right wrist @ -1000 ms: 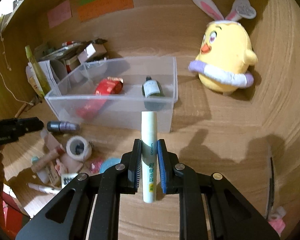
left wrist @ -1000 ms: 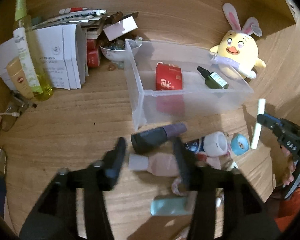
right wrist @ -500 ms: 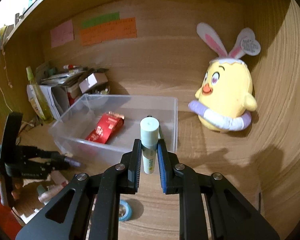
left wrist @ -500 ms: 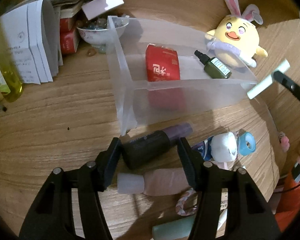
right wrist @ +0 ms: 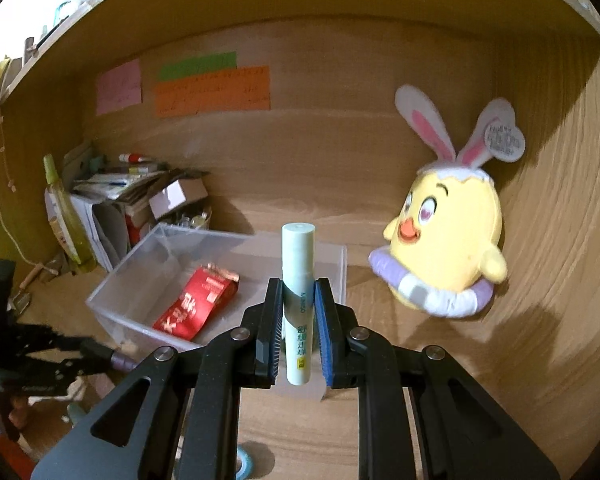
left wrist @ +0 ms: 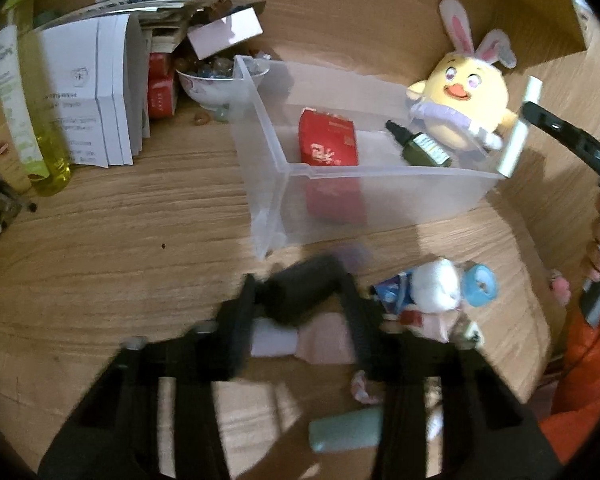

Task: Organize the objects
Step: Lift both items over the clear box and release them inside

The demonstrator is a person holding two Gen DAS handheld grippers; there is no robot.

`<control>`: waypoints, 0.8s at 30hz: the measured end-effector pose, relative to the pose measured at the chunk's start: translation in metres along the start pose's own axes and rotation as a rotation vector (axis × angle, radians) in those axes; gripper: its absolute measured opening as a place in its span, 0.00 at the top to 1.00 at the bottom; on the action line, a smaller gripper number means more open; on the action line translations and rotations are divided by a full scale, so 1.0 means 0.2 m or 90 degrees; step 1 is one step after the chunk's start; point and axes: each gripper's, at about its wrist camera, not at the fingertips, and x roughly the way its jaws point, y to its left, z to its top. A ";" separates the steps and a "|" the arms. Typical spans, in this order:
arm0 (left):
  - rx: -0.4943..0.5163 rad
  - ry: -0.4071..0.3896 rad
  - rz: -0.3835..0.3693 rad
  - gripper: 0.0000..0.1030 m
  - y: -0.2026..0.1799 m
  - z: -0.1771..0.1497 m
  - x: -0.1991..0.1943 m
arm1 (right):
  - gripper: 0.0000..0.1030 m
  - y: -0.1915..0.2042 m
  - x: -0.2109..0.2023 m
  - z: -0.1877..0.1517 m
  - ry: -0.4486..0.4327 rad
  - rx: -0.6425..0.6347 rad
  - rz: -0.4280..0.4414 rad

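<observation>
1. Here, two wrist-cam views of a wooden desk [left wrist: 100, 248] w/ a clear plastic bin [left wrist: 380, 196] near the back wall. Inside the bin: a red packet [left wrist: 328, 142] and a small dark green dropper bottle [left wrist: 422, 148].
2. Right gripper [right wrist: 298, 320]: jaws clamped on a pale green tube [right wrist: 298, 264], held upright, in the air at the bin's near right corner. In the left view the tube hangs by the bin's right end, not yet inside.
3. Left gripper [left wrist: 300, 300]: jaws closing around a dark bottle w/ purple cap [left wrist: 300, 290] lying on the desk just in front of the bin. View is blurred; can't tell if the pads press on it yet.
4. Other loose bits lie beside the left gripper: a pink bottle [left wrist: 324, 340], a white roll [left wrist: 436, 286], a blue tape roll [left wrist: 478, 284].
5. Step, as I judge it: tube on its way to the bin; dark bottle being picked up.
6. Next probably calls for: bring the tube over the bin's free floor, lower, let go. Left needs a firm hold before lifting, as a round bottle may roll.
</observation>
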 end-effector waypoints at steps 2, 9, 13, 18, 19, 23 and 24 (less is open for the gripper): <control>-0.002 -0.008 0.000 0.68 0.00 0.00 -0.03 | 0.86 0.00 0.01 0.03 -0.006 -0.002 -0.003; 0.000 -0.028 0.013 0.72 -0.02 -0.02 -0.12 | 0.86 0.01 0.09 0.06 0.003 -0.015 -0.002; 0.005 -0.050 0.028 0.73 -0.05 -0.01 -0.19 | 0.86 0.03 0.15 0.05 0.023 -0.028 -0.001; 0.005 -0.067 0.037 0.75 -0.08 0.01 -0.31 | 0.86 0.04 0.25 0.04 0.051 -0.049 -0.003; 0.007 -0.071 0.042 0.75 -0.09 0.02 -0.32 | 0.86 0.05 0.27 0.03 0.058 -0.053 -0.002; 0.009 -0.091 0.063 0.75 -0.11 0.05 -0.40 | 0.86 0.05 0.33 0.01 0.078 -0.057 0.011; 0.008 -0.096 0.067 0.75 -0.11 0.06 -0.41 | 0.86 0.06 0.34 0.00 0.083 -0.057 0.017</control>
